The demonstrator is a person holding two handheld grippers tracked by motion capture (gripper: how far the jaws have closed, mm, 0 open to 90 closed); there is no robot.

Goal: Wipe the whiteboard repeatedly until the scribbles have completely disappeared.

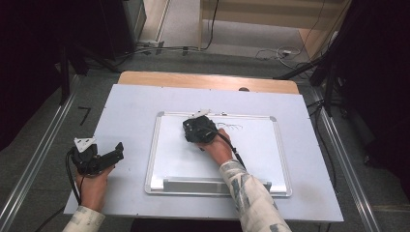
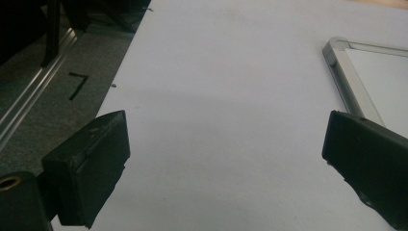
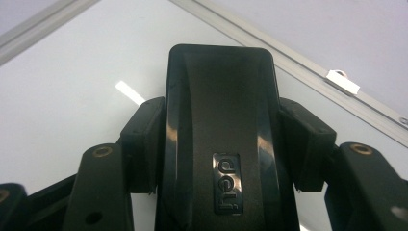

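A whiteboard [image 1: 261,154] with a silver frame lies on the table's middle. My right gripper [image 1: 196,123] rests on its upper part, shut on a black eraser [image 3: 219,86] with a "deli" badge; its pads [image 3: 144,125] press the eraser's two sides over the white surface [image 3: 67,72]. Faint black pen scribbles [image 1: 233,126] lie just right of that gripper. At the table's left front, off the board, my left gripper [image 1: 117,151] is held open; its jaws [image 2: 223,130] stand wide apart above bare sheet, with the board's corner frame [image 2: 344,79] ahead on the right.
A pale sheet [image 1: 130,106] covers the wooden table. A grey tray strip [image 1: 193,183] runs along the board's near edge. A small white clip [image 3: 342,81] sits on the frame. Metal rails [image 1: 38,159] flank the table, and cables [image 1: 275,52] lie on the floor beyond.
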